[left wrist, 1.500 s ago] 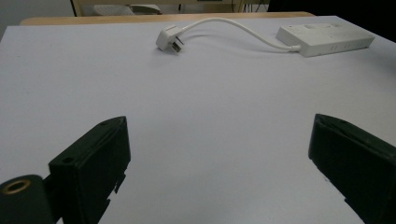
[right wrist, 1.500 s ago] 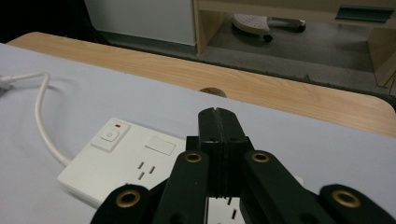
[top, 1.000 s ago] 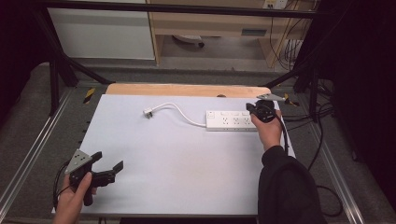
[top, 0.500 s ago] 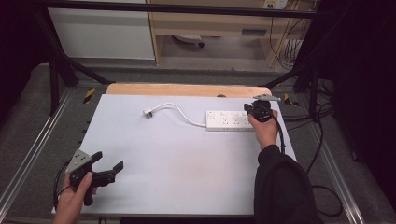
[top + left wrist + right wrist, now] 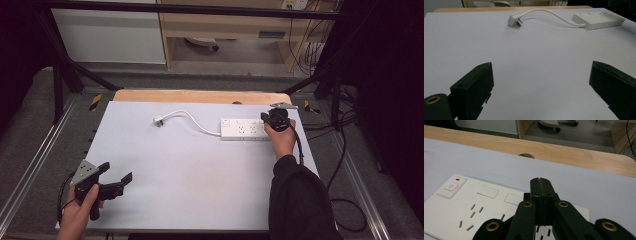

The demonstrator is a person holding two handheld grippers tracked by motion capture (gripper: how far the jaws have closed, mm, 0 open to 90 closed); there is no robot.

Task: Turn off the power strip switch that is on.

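High view: compared with one second ago, the right gripper (image 5: 272, 118) has moved a little inward, from just past the right end of the power strip (image 5: 245, 129) to a place over that end. The left gripper (image 5: 107, 182) has stayed where it was, at the near left corner of the table (image 5: 200, 170). I judge that the right hand is settling to press or hold the strip, and no grasp is made yet.

Right gripper view shows the right gripper (image 5: 540, 182) with its jaws fully together and nothing between them, the closed tip hanging above the socket face of the power strip (image 5: 474, 207); if it touches the plastic, I cannot tell. The power button (image 5: 451, 186) with a small red mark is at the other end. Left gripper view shows the left gripper (image 5: 541, 82) wide open and empty, above bare table.

The strip lies at the far right part of the table, near the right edge and just before the wooden strip (image 5: 200, 96) at the back. Its white cable (image 5: 192, 119) runs left to the plug (image 5: 159, 121), which lies loose. On the right there is little room, because the table edge is close. To the left and toward the person the surface is free, so a move of the strip or plug is better made there.
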